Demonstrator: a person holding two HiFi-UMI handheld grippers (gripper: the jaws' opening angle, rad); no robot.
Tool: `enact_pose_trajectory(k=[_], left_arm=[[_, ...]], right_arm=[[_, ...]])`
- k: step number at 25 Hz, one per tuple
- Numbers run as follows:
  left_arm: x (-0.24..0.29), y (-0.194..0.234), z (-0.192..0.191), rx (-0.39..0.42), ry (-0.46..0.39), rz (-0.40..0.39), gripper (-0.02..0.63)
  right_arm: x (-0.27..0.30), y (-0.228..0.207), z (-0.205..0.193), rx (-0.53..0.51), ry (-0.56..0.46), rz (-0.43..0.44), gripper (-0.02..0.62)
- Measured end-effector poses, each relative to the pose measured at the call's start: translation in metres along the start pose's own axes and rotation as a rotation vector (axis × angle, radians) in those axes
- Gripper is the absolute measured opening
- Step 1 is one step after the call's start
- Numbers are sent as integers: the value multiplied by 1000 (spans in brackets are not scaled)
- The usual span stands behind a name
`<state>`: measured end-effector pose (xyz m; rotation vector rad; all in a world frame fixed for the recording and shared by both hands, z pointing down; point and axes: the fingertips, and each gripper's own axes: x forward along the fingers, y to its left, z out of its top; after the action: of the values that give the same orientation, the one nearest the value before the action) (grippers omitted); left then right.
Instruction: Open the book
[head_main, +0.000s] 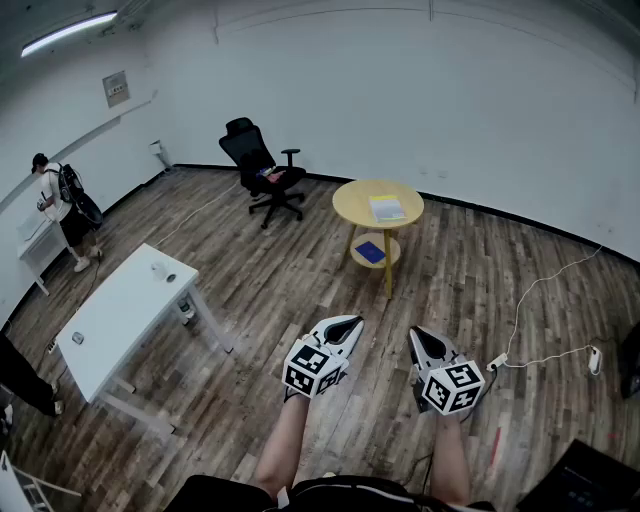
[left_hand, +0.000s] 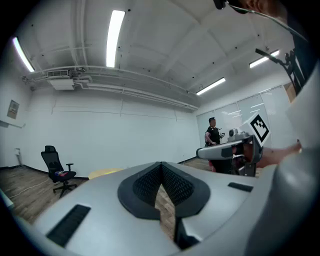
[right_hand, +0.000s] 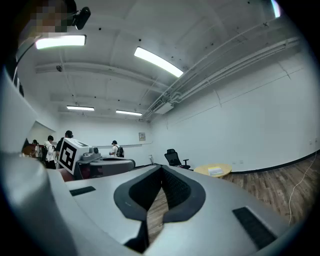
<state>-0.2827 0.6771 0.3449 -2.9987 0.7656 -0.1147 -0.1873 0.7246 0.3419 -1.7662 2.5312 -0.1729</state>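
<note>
Arms: held forward, level, side by side.
Left tool (head_main: 347, 323): clenched, empty.
Right tool (head_main: 419, 336): clenched, empty.
Book (head_main: 386, 208): flat on round surface (head_main: 349, 204), well ahead — long axis runs away from the person.

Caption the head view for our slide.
Left hand-held gripper and right hand-held gripper, both shut, face the book on the round table.

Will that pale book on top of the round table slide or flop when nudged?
The book looks thin and flat, so it is probably light and floppy. Lying loose on the smooth round table, it may well slide.
</note>
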Motion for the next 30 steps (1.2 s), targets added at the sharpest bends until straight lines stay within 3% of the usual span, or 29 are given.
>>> enact_pose_trajectory(k=[20, 30], left_arm=[[33, -17, -3, 0, -4, 28, 0], [64, 14, -8, 6, 5, 25, 0]], right_arm=[[-11, -43, -6, -9, 10, 13, 5], [22, -71, -7, 6, 0, 8, 5]])
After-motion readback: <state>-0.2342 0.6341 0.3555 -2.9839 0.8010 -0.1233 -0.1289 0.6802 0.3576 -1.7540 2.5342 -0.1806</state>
